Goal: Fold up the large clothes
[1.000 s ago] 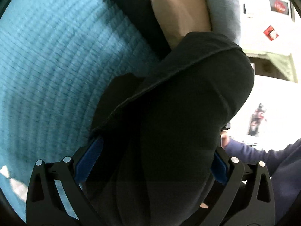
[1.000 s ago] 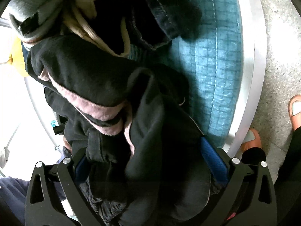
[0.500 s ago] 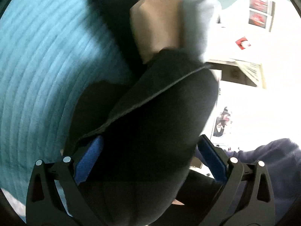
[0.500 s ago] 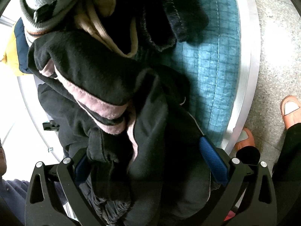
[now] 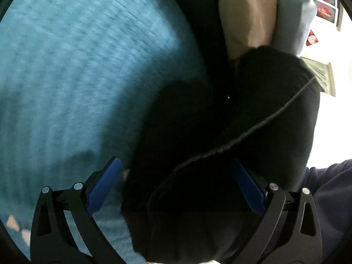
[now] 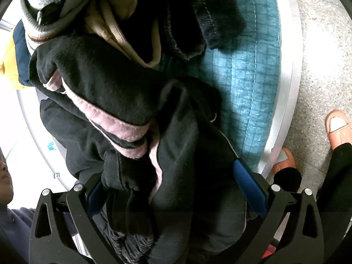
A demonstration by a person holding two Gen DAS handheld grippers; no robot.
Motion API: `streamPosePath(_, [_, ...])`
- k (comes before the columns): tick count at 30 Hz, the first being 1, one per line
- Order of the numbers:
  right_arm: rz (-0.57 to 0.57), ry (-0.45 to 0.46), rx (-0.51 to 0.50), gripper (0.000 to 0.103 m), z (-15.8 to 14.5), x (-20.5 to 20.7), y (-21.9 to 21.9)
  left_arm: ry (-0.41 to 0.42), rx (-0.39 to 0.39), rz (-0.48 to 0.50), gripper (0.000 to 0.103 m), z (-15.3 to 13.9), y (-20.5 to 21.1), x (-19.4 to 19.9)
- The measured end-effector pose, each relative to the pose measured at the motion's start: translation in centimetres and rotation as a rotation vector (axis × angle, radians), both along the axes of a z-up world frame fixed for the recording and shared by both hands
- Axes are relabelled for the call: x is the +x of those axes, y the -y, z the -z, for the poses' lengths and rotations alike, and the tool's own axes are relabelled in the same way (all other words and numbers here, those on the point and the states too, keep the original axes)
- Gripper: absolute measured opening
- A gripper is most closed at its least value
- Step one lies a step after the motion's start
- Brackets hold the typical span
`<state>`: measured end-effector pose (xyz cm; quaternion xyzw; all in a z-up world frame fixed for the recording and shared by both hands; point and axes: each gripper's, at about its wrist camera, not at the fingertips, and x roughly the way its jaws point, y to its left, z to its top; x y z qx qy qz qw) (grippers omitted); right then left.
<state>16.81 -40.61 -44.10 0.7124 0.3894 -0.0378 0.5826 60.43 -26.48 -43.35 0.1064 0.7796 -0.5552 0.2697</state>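
A large black garment (image 5: 253,118) fills my left gripper (image 5: 176,189), whose blue pads sit wide apart around the thick bunch of cloth, above the teal quilted cover (image 5: 77,66). In the right wrist view the same kind of black garment with a pink fleece lining (image 6: 132,110) is bunched between the pads of my right gripper (image 6: 173,187), held over the teal cover (image 6: 246,83). How tightly either gripper clamps the cloth is hidden by the fabric.
A pile of other clothes lies beyond: tan (image 5: 246,15) and grey (image 5: 292,17) pieces, a grey striped knit (image 6: 48,6), a cream garment (image 6: 123,15), dark denim (image 6: 198,17). The table's white rim (image 6: 288,83) borders a speckled floor with feet in orange shoes (image 6: 336,127).
The left gripper has swung with the black garment, so the pile of clothes sits closer and higher in view. The right gripper has drifted slightly, still holding its bunch.
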Motion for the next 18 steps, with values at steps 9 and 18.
streamPosePath(9, [-0.018,-0.08,-0.097,0.097,-3.1,0.0,0.3,-0.053,0.073,-0.033,0.1,4.8,-0.4,-3.0])
streamPosePath(18, [-0.027,-0.169,-0.294,0.097,-5.7,-0.6,0.3,-0.032,-0.001,-0.011,0.089,0.4,0.6,-6.0])
